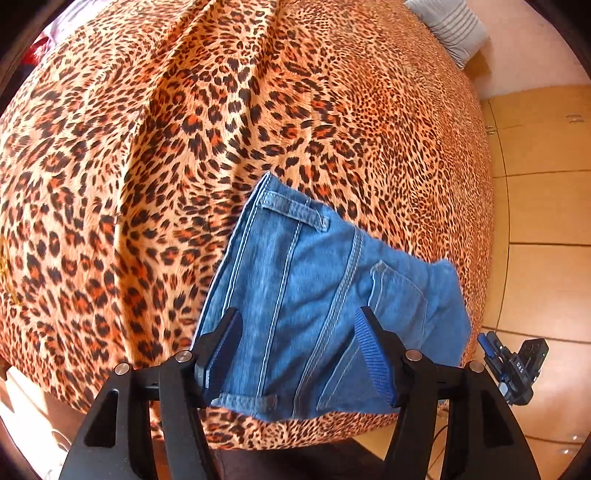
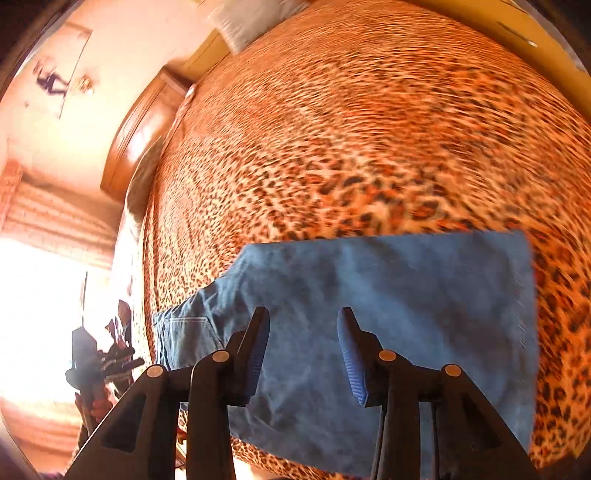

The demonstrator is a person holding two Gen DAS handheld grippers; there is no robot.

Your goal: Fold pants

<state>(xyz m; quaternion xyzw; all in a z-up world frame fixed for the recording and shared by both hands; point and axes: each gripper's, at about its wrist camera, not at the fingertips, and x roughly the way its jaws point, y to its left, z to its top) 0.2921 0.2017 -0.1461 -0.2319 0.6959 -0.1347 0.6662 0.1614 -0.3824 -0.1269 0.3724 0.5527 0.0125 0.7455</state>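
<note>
Black fingers with blue ribbed pads fill the bottom of each view. Under them spreads the leopard-print bedspread (image 1: 184,147), with the blue denim pants (image 1: 314,295) lying flat on it near its close edge.

From the left wrist the picture is sharp: waistband, belt loops, seams and a back pocket show, and the left gripper (image 1: 297,356) stands wide open above the waist end, holding nothing. A grey striped pillow (image 1: 450,26) lies at the far corner.

From the right wrist everything is blurred; only plain denim (image 2: 388,295) and a pocket at left appear. The right gripper (image 2: 303,354) is spread apart, empty, over the cloth.
</note>
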